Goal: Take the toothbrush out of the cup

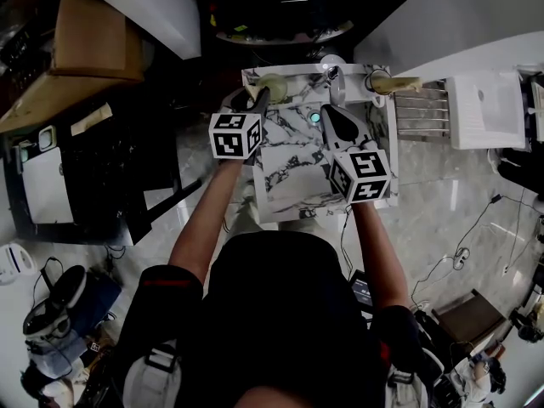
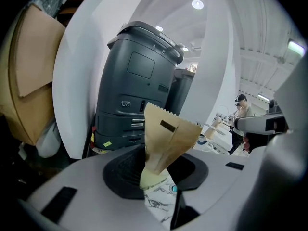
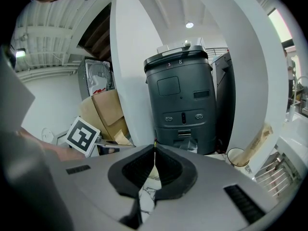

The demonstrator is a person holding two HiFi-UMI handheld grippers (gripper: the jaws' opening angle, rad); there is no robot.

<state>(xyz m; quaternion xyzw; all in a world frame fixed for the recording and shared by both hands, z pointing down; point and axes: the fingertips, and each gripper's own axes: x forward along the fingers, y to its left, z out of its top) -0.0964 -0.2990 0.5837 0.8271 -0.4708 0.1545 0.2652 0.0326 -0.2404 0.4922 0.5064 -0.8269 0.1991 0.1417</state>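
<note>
A pale cup [image 1: 274, 86] stands at the far left of the marble top [image 1: 289, 177]. From it rises a toothbrush in a brown paper sleeve [image 2: 166, 138]. My left gripper [image 1: 255, 100] reaches the cup, and the sleeve stands between its jaws [image 2: 161, 174]. The sleeve lies against the left pad, and a narrow gap shows at the right pad. My right gripper [image 1: 330, 117] hovers over the middle of the marble, shut and empty [image 3: 155, 170]. A second cup [image 1: 378, 82] with its own wrapped toothbrush [image 1: 401, 83] stands at the far right; the cup [image 3: 237, 156] also appears in the right gripper view.
A tall grey machine [image 2: 139, 81] stands behind the table. Cardboard boxes [image 1: 85, 36] sit to the left. A wire rack [image 1: 421, 109] and a white basin [image 1: 484, 109] lie to the right. A small turquoise item [image 1: 315, 117] rests on the marble.
</note>
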